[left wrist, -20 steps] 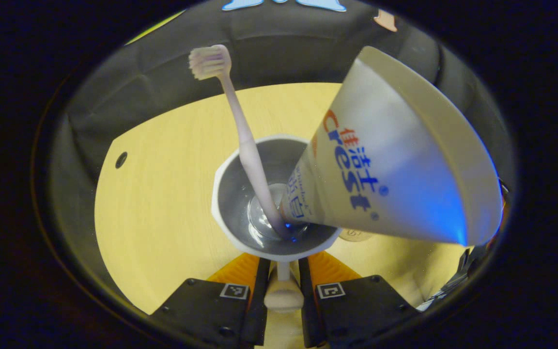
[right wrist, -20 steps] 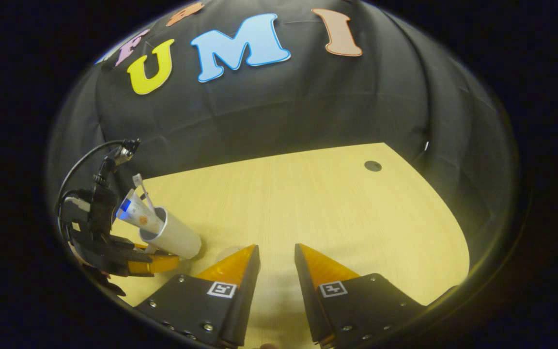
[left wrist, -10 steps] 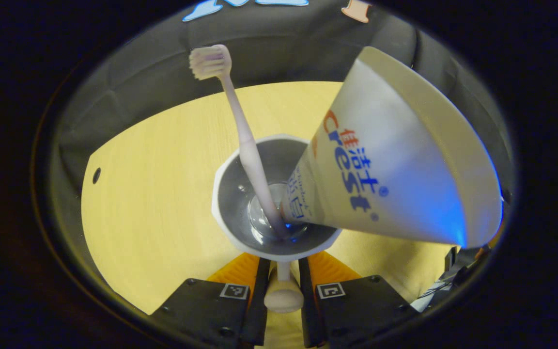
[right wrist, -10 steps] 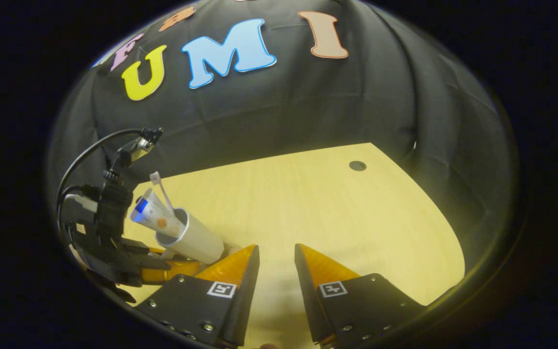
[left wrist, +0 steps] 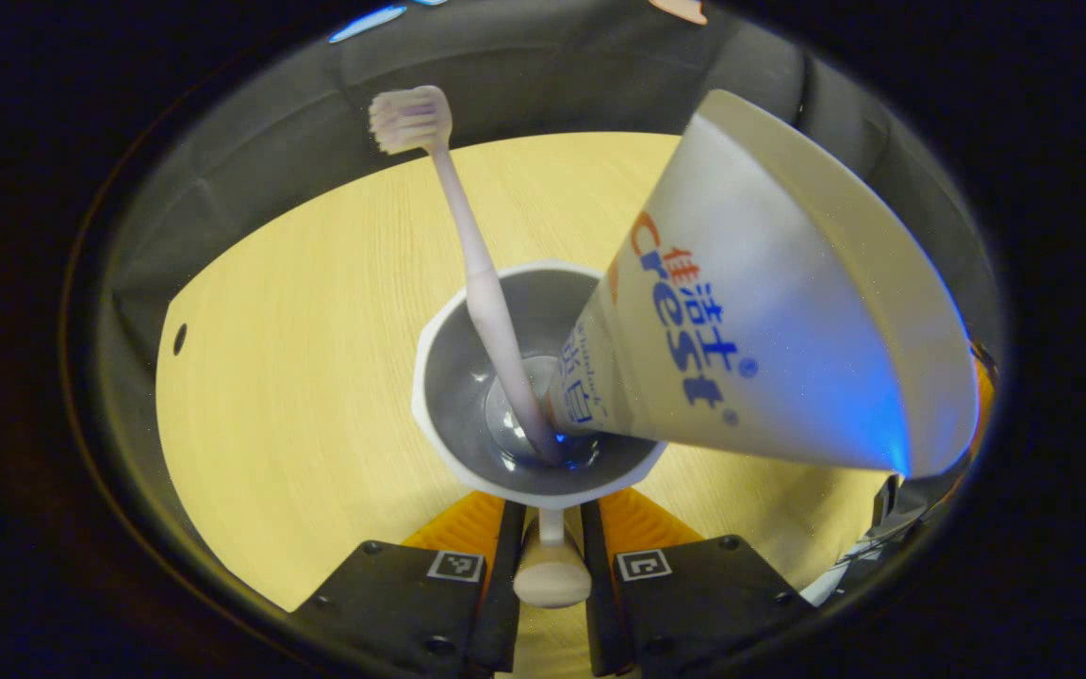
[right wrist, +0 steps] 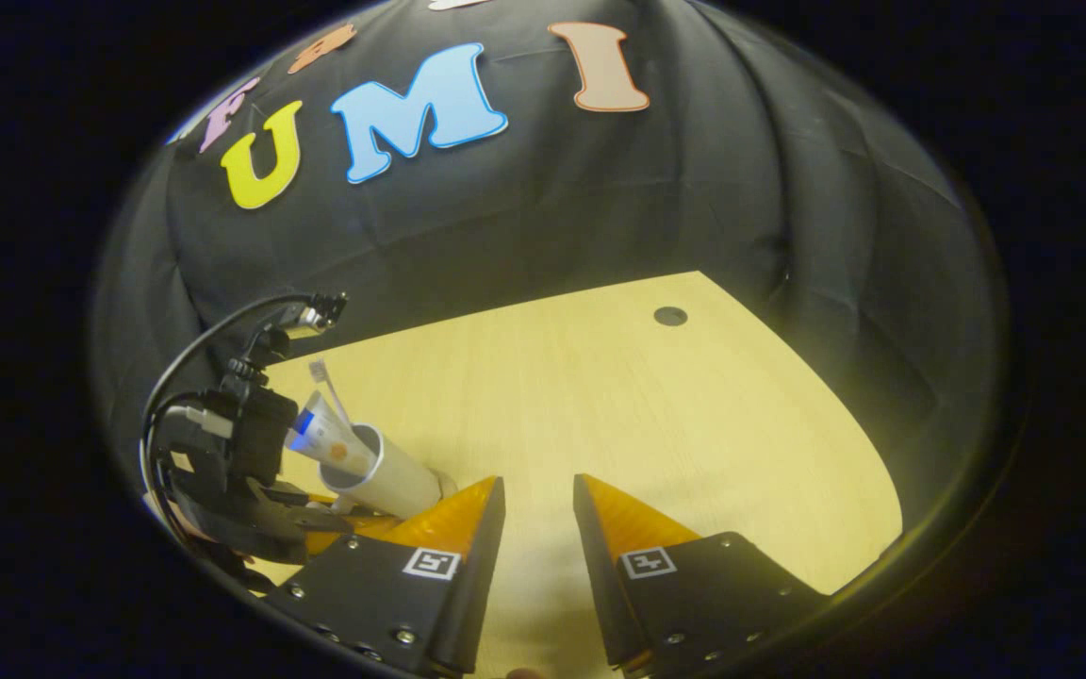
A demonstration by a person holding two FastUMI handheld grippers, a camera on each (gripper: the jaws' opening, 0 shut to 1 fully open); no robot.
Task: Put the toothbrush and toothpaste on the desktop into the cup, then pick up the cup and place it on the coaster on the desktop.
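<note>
1. A pale yellow wood-grain desktop (left wrist: 298,358) (right wrist: 647,424) carries the scene. Its top is flat and smooth, with fine grain lines running across it.
2. Its far edge curves round and meets the black cloth wall (right wrist: 600,207) behind it.
3. A small dark round hole (left wrist: 180,339) (right wrist: 669,316) sits in the top near that far edge, well apart from everything else.
4. In the right gripper view, a white plastic cup (right wrist: 402,483) stands tilted at the desktop's near left part. Whether its base touches the top cannot be told.
</note>
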